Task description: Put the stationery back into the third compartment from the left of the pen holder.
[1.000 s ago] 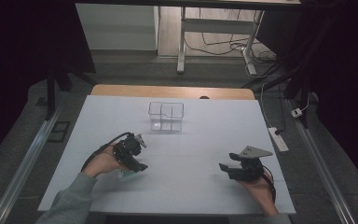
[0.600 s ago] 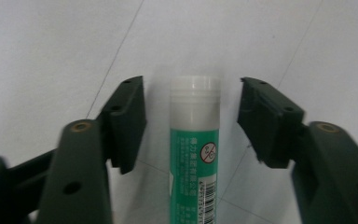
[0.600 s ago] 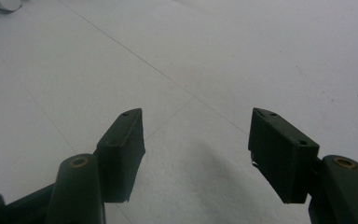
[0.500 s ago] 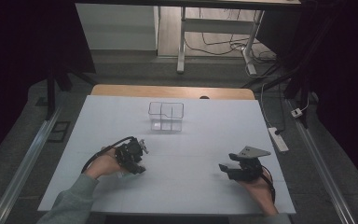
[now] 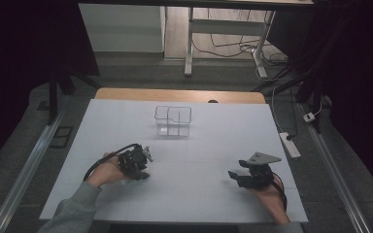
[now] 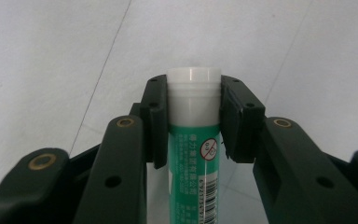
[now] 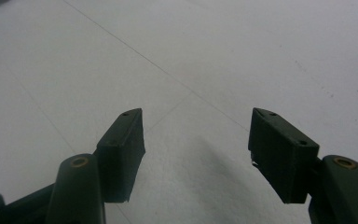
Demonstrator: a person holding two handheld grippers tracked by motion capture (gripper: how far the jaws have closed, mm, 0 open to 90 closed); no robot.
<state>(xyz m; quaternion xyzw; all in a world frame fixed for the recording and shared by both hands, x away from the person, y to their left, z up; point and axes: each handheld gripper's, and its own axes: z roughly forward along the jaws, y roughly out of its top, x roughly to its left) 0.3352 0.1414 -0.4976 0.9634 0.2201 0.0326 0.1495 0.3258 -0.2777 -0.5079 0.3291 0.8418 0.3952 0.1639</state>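
My left gripper [image 6: 193, 116] has just closed on the green-and-white tube [image 6: 194, 140], both pads pressing its sides. The tube's long axis runs along the jaws, white cap pointing away from me; its lower end is cut off. It sits nearer me than the clear bin [image 5: 173, 120]. My right gripper [image 7: 196, 149] stands open, holding nothing.

So there's one green-and-white tube [image 6: 194, 140], one clear plastic box [image 5: 173, 121], two claws, all on one bench [image 5: 213, 145].
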